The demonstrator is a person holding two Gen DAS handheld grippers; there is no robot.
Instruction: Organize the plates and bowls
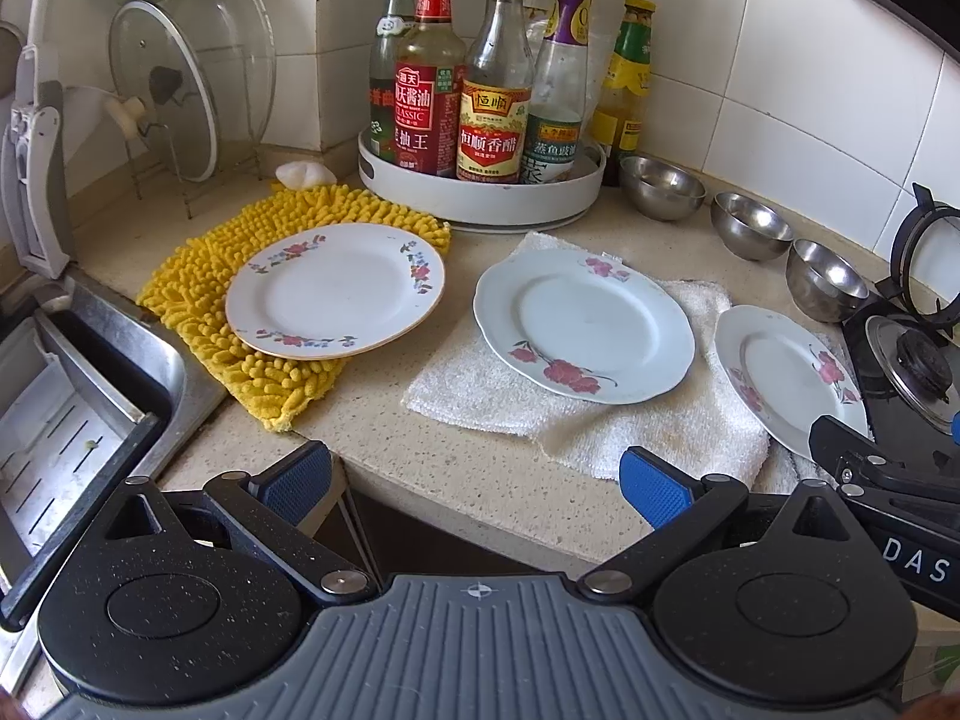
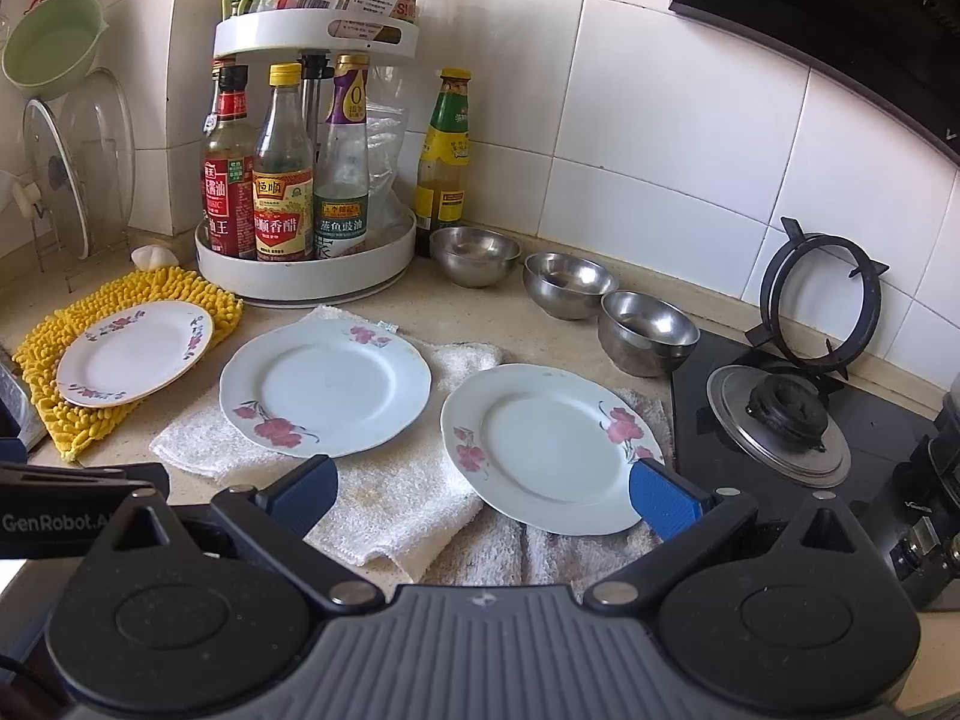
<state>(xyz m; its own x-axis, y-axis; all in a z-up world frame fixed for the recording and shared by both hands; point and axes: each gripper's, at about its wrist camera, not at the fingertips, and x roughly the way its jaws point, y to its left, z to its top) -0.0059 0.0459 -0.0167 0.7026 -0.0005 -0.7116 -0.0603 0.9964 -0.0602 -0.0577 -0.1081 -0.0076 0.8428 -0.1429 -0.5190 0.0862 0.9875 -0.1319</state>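
Fingers [image 2: 303, 495] on both grippers stand wide apart and empty; we judge no plate lifted yet.
Right gripper [image 2: 480, 498] hovers at the near rim of the right plate [image 2: 540, 438] on the towel [image 2: 390, 516]; the middle plate [image 2: 324, 387], left plate [image 2: 135, 354] and three steel bowls [image 2: 570, 285] lie apart on the surface. We advise a firm rim grip, then stacking by size.

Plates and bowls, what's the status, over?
Both tongs, left and right, open, empty. Three plates spread out, three steel bowls behind, none stacked. Nothing blocking.
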